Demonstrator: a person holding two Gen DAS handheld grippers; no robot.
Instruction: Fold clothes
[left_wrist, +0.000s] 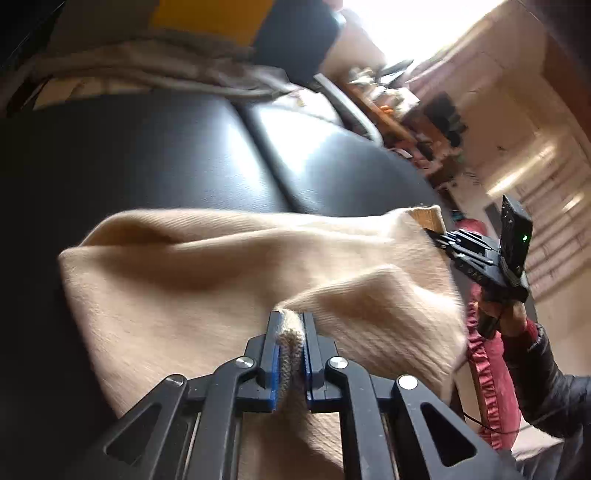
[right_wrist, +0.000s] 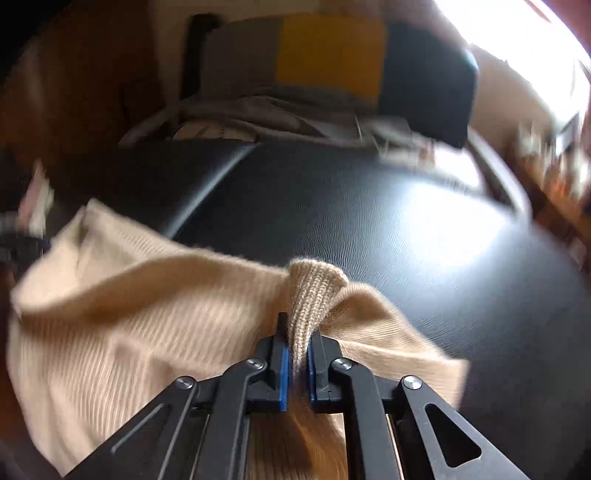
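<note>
- My left tool (left_wrist: 290, 332) was clamped on a thick ribbed edge of the cream knit sweater (left_wrist: 229, 266), the cloth bunched between its blue pads (left_wrist: 274, 354).
- My right tool (right_wrist: 297, 343) was clamped too, pinching a folded tan ribbed hem of the same sweater (right_wrist: 122, 306) (the hem stood up in a small peak just past the tips).
- From the left wrist view I could see the right tool (left_wrist: 441, 240) out at the sweater's far corner, with a hand (left_wrist: 506, 314) in a dark padded sleeve (left_wrist: 546, 384) gripping its handle.
- The sweater hung slack between the two tools, draped in soft folds over the black leather surface (right_wrist: 388, 229); a seam split that surface into two cushions.
- Whether its lower part touched the leather I could not tell.
- At the far end of the surface lay a grey blanket (left_wrist: 147, 62), crumpled, with a grey, yellow and dark blue cushion (right_wrist: 332, 55) propped behind it.
- Something red and ruffled (left_wrist: 487, 376) sat beside the sleeve, near the surface's edge.
- The room beyond was blurred.
</note>
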